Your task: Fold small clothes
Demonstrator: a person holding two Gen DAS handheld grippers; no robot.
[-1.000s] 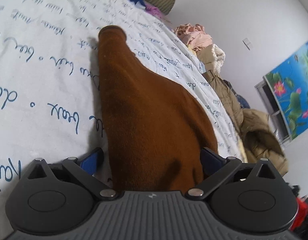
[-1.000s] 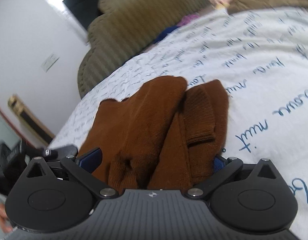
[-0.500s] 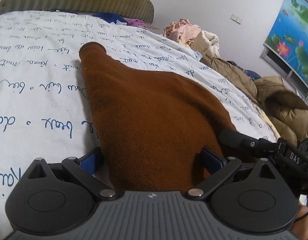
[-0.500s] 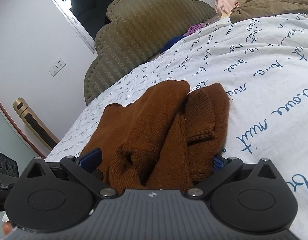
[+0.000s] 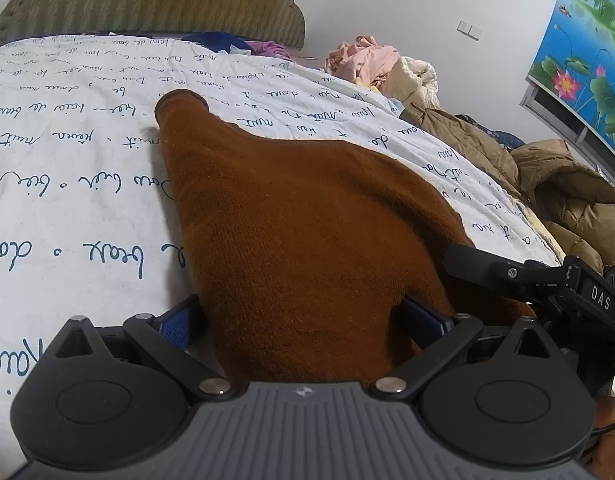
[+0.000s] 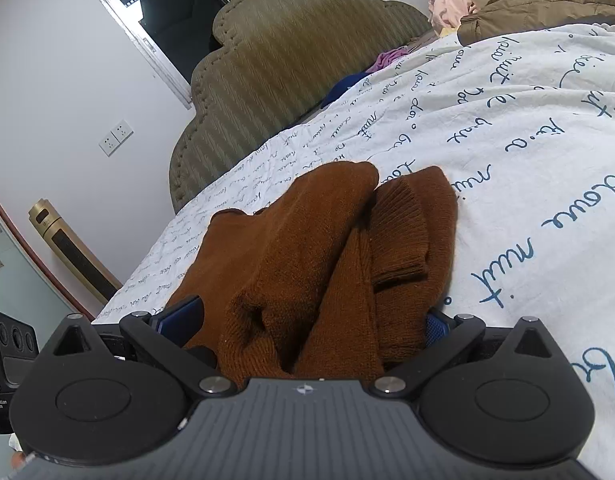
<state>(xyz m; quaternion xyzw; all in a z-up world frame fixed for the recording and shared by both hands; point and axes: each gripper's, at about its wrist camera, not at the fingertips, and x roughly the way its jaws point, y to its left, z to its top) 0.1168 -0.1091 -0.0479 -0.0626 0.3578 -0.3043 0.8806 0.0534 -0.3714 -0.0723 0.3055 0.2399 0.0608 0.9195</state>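
My view: a bed (image 5: 87, 208) under a white sheet printed with blue handwriting, brown knit sweater (image 5: 299, 240) spread across it, bunched on the right wrist view, tan jackets (image 5: 467, 140) and pink clothes (image 5: 367, 56) piled at its far edge

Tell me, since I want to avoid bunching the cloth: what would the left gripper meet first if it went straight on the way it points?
The brown sweater itself: it already fills the left gripper and stretches ahead along its line. Beyond the sweater's far tip lies the printed bedsheet; depth is unclear.
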